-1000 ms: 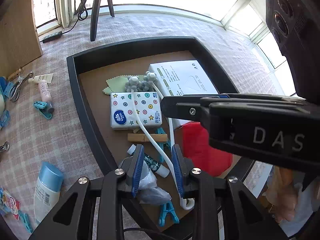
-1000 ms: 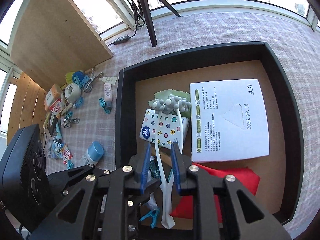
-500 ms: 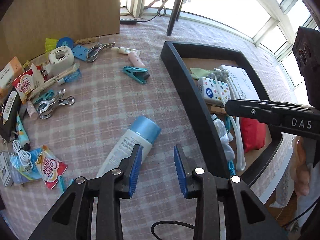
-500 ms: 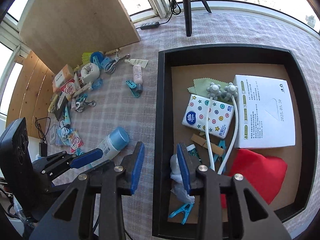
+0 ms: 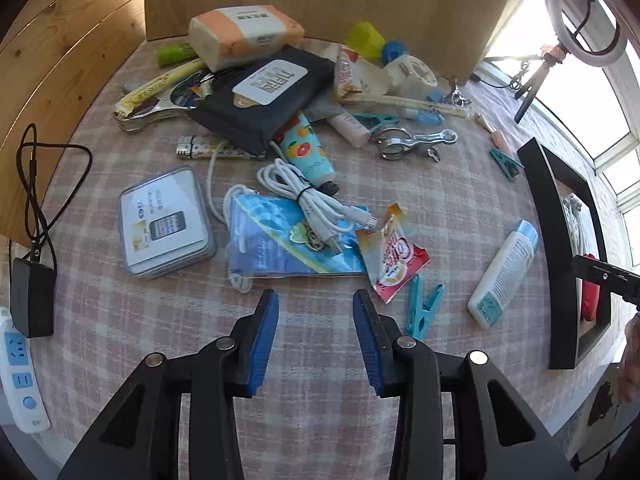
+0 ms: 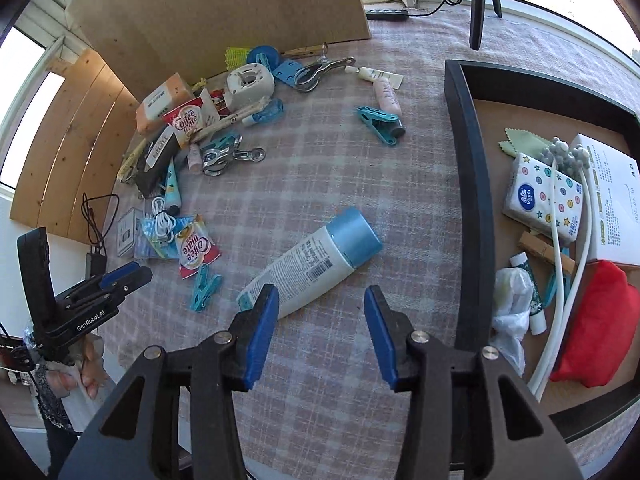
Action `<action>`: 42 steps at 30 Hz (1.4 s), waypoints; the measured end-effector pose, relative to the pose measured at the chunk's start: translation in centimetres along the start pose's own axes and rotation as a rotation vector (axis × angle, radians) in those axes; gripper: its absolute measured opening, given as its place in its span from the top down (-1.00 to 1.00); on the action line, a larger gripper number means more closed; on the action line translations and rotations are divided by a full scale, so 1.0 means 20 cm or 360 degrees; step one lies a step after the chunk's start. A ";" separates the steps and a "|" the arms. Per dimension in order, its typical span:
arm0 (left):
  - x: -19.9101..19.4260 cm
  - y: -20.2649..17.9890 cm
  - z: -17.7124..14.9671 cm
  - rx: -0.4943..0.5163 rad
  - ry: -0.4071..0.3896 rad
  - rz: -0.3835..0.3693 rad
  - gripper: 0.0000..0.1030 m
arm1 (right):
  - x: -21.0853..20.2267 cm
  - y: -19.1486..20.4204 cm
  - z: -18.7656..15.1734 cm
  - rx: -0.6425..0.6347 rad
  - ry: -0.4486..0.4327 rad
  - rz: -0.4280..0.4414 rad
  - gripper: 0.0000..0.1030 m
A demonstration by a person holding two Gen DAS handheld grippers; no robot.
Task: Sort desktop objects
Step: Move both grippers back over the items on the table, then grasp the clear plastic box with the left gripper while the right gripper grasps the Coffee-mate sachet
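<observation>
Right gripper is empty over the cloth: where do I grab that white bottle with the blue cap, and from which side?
Take the white bottle across its white body, just below the blue cap, coming from above. It lies flat on the checked tablecloth, slanting away from the open right gripper, so roll the wrist until the fingers straddle its narrow width. The sides are clear; the teal clothespin lies apart.

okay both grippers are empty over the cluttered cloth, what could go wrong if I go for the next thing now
1. The white bottle lies on its side, so it may roll from the right gripper.
2. The white cable rests on the blue packet; the left gripper could drag both.
3. The teal clip sits close by and may get nudged.
</observation>
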State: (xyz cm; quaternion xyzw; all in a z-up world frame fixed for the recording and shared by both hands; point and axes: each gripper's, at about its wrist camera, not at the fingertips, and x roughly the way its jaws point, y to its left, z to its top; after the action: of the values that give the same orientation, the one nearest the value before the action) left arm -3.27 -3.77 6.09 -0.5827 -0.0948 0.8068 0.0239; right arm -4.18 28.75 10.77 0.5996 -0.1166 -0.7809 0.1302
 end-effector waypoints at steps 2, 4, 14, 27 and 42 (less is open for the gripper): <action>-0.01 0.13 0.00 -0.0080 -0.0015 0.0026 0.29 | 0.02 0.09 0.02 -0.0048 0.0005 0.0021 0.15; -0.03 0.24 0.00 -0.0166 -0.0029 0.0037 0.26 | 0.05 0.19 0.05 -0.0108 0.0021 0.0037 0.15; 0.01 0.47 0.13 -0.0383 0.0019 -0.0014 -0.06 | 0.35 0.61 0.17 -0.0451 0.0198 -0.0049 -0.09; 0.18 0.39 0.33 -0.0385 0.0074 0.0132 -0.38 | 0.64 0.82 0.16 -0.0686 0.0303 -0.0175 -0.21; 0.30 0.38 0.34 -0.0426 0.0156 0.0099 -0.48 | 0.73 0.79 0.20 -0.0770 0.0366 -0.0272 -0.21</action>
State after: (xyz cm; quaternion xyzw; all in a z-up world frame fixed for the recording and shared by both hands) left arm -11.02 -11.16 1.12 -0.6221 -0.1823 0.7578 -0.0744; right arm -10.61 8.96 3.92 0.6434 0.1398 -0.7211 0.2157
